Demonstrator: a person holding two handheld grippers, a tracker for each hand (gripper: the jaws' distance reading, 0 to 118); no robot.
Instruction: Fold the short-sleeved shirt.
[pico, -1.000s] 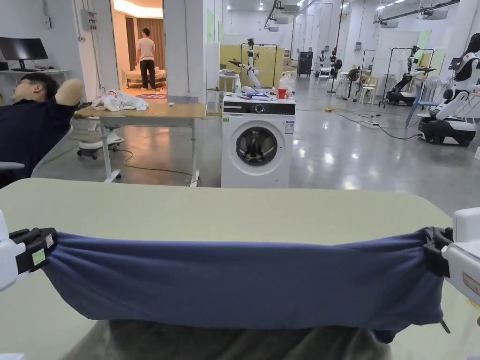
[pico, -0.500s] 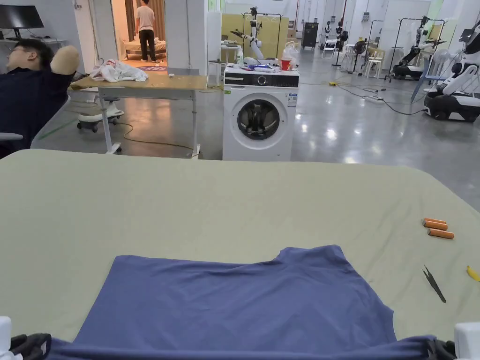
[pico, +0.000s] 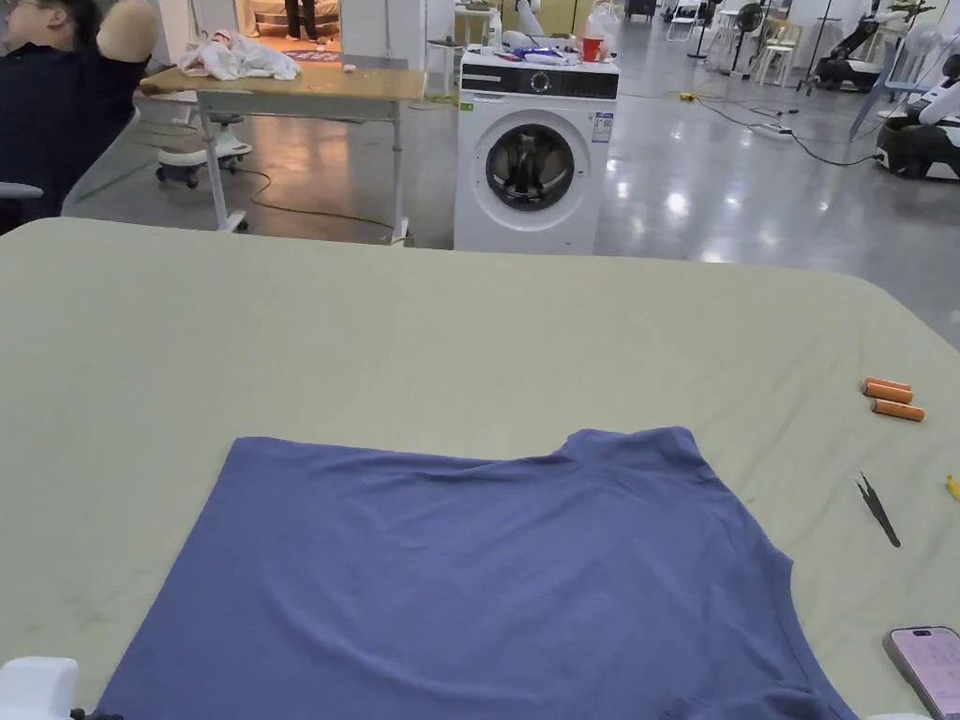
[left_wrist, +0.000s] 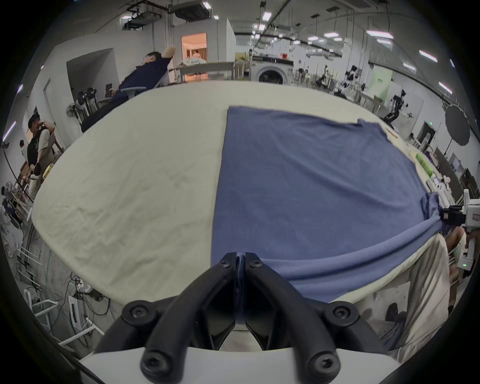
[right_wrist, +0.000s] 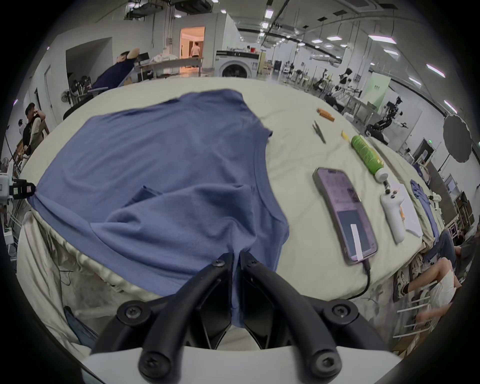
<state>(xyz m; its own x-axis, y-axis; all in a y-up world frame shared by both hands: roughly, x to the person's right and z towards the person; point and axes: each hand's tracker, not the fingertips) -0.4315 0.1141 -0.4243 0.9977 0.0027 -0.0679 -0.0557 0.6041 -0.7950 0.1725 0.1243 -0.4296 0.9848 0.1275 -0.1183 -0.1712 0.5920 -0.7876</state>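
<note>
A wide table under a pale green cloth is taking up most of the head view, with its far edge running toward 12 o'clock. The blue short-sleeved shirt is lying spread flat on it, from the centre down to 6 o'clock, its near edge hanging over the table's near rim. Beyond the table at 12 o'clock a white washing machine is standing on the grey floor, and at 10 o'clock a wooden desk is carrying a heap of light cloth. A person in a dark top is leaning back at 10 o'clock.

The left gripper is pinching the shirt's near corner at 7 o'clock, its jaws pressed together with blue fabric showing between them. The right gripper is doing the same at 5 o'clock, jaws closed on a bunched fold of the shirt.

To the shirt's right, at 4 o'clock, a phone is lying face up with a cable at its near end. A green bottle is lying on its side past it. At 3 o'clock black tweezers are resting just beside the shirt, with orange cylinders a little farther off at 2 o'clock.
</note>
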